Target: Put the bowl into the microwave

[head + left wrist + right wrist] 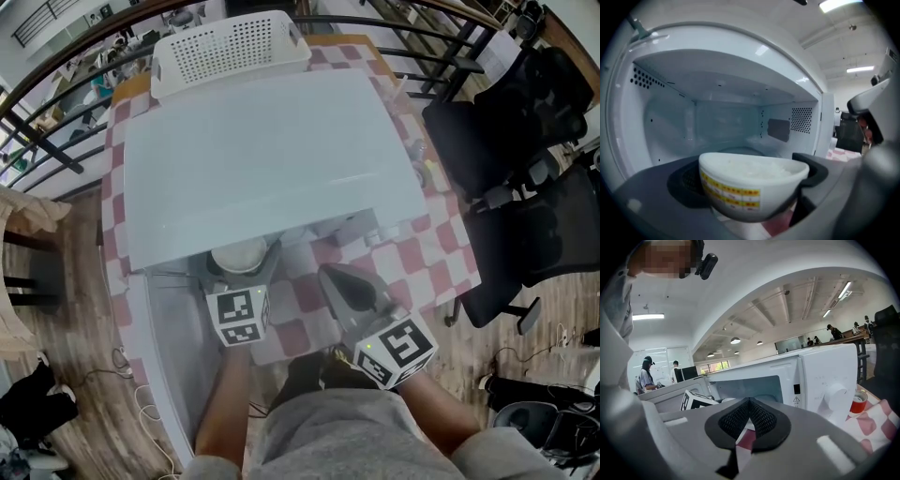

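Left claw (749,187): closed on the bowl (736,192), pads against its sides.
Bowl: rice-filled, at the microwave (717,122) mouth, not yet set down inside.
Right claw (748,423): shut, empty, close to me.
Risk: if I tilt going in, rice spills; the base may clip the sill.

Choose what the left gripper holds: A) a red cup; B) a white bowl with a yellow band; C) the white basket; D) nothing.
B: the left gripper view shows the left gripper closed on the white bowl, in front of the open microwave.
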The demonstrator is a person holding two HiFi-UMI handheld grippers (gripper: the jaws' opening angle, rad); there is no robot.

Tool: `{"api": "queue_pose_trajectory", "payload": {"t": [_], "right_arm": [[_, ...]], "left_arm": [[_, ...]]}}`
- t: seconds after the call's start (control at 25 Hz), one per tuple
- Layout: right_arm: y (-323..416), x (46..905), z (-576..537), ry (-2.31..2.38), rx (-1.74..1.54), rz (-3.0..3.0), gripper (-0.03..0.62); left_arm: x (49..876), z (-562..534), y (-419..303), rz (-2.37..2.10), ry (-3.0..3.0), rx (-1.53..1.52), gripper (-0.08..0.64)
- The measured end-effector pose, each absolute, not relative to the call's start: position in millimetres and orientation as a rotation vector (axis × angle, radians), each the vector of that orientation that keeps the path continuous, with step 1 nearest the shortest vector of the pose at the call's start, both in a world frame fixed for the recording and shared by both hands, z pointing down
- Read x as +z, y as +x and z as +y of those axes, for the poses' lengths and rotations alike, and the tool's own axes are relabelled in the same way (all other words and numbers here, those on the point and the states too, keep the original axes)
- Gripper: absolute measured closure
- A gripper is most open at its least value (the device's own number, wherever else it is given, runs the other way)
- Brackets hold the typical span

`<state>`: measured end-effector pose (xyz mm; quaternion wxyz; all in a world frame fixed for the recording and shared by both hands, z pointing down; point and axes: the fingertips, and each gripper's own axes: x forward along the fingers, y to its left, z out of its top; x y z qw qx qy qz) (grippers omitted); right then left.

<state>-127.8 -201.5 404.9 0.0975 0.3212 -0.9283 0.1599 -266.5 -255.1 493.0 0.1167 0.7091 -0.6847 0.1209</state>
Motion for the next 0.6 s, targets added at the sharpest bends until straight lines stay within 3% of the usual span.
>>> {"api": "queue_pose_trajectory", "payload": {"t": [0.6], "right_arm": [[-125,414,-201,0.933,0.486,-2.715,0.592]], "left_arm": [[516,-298,-273,-2.011,2.035,0.473,0.018]]}}
